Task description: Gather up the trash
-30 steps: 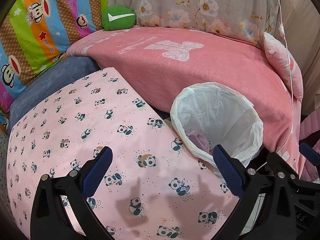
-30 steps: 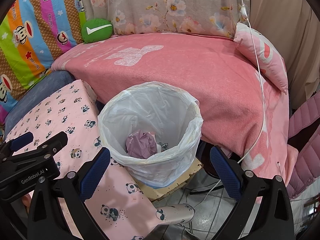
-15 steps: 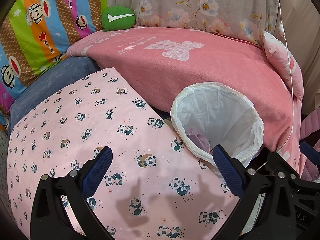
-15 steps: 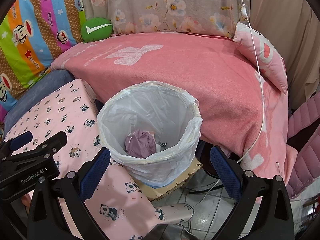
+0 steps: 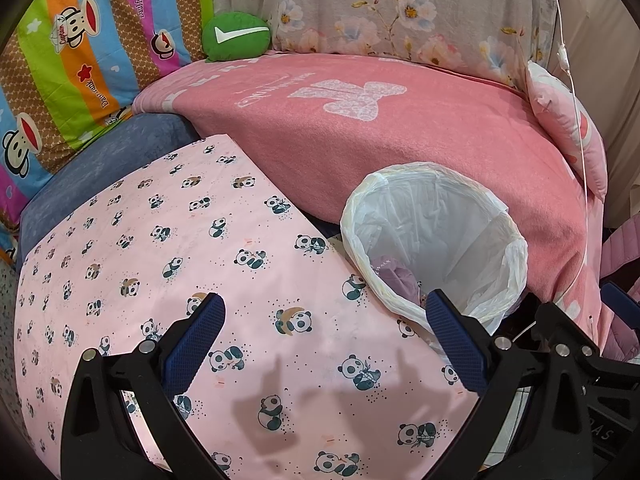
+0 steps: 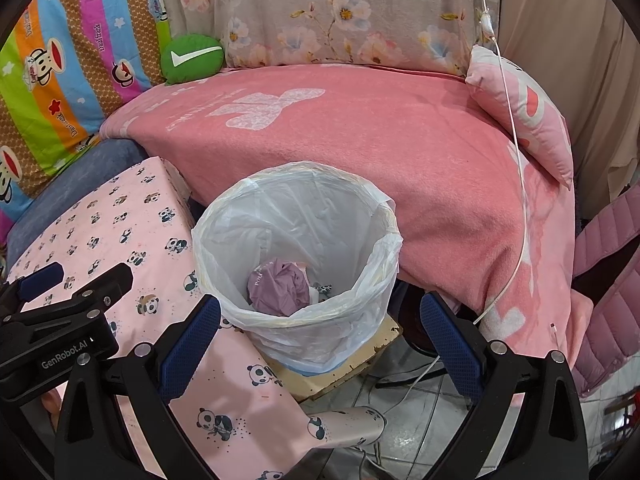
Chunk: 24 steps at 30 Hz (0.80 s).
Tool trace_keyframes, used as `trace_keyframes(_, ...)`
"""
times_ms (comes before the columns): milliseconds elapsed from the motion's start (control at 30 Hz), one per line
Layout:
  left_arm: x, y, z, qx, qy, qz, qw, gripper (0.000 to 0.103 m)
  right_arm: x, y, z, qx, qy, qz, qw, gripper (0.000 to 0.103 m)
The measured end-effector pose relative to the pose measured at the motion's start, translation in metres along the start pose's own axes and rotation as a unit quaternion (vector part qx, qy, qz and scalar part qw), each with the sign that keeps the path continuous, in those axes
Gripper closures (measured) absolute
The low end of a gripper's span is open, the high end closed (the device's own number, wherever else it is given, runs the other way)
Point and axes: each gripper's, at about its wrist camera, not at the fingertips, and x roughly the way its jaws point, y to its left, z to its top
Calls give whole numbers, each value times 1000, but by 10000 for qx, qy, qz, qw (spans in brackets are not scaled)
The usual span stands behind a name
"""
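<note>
A bin lined with a white plastic bag point(image 6: 296, 240) stands on a board beside the table; it also shows in the left wrist view point(image 5: 436, 236). A crumpled purple wrapper point(image 6: 278, 286) lies at its bottom, partly seen in the left wrist view point(image 5: 396, 278). My left gripper point(image 5: 320, 340) is open and empty above the panda-print tablecloth point(image 5: 180, 248). My right gripper point(image 6: 320, 340) is open and empty, just in front of and above the bin. The left gripper's body point(image 6: 60, 320) shows at the left of the right wrist view.
A pink blanket point(image 6: 360, 136) covers the sofa behind the bin. A green cushion point(image 5: 236, 36) and a pink pillow point(image 6: 520, 108) lie on it. A white cable point(image 6: 516, 160) hangs at the right. A pink jacket point(image 6: 612, 280) and tiled floor point(image 6: 408, 420) are lower right.
</note>
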Motion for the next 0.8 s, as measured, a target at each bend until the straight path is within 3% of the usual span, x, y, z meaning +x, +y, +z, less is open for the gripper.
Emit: trace_keyframes(800,0,-1,-1,101,-23,0,9999,7,0,0,1,-5,4,1,10000,5)
